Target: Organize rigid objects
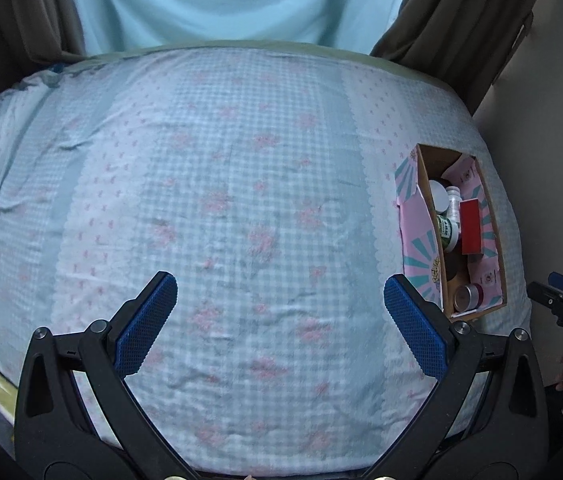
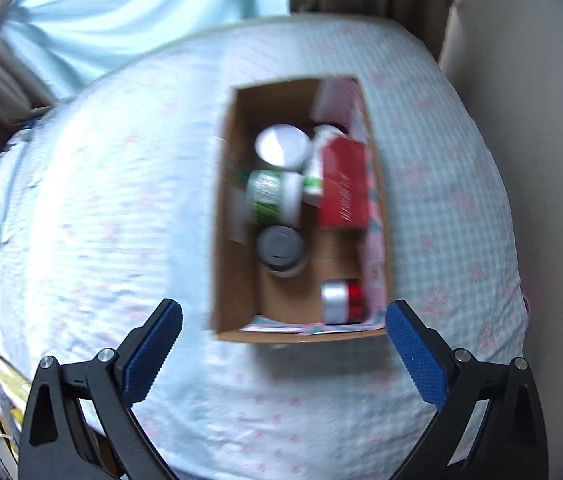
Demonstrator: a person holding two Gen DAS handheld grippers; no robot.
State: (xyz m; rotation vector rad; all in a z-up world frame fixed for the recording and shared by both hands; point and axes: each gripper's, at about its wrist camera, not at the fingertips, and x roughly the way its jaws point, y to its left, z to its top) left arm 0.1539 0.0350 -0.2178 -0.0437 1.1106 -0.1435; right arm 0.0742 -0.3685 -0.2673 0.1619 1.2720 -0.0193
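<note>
The cardboard box (image 2: 237, 184) sits on the checked bedspread (image 1: 209, 184), near its right edge and close to the pale wall (image 2: 521, 60), and it already holds everything loose that can be seen. Inside are a white-lidded jar (image 2: 281, 145) at the far end, a green-labelled bottle (image 2: 275, 196) lying on its side just nearer, a grey-lidded jar (image 2: 280, 249) nearer again, a red carton (image 2: 343, 184) against the right wall, and a small silver-and-red tin (image 2: 340, 299) in the near right corner. A white bottle (image 2: 321, 136) is half hidden behind the carton.

From the left wrist view the rest of the bedspread is bare of hard things, so the sorting looks all but finished — perhaps only tidying or closing the box is left. What lies beyond the edges of the bed cannot be seen.

The box's long axis runs from near to far, its open top facing up and a pink patterned flap (image 1: 417, 220) folded down along its left side. The red carton lies along the same line; the green-labelled bottle lies across it, cap toward the right. The tin also lies on its side, its silver end to the left.

The right gripper (image 2: 283, 344) hangs above the near end of the box, jaws wide apart and empty. The left gripper (image 1: 280, 300) hovers over the open bedspread well left of the box — its jaws are wide apart too, with nothing between them.
</note>
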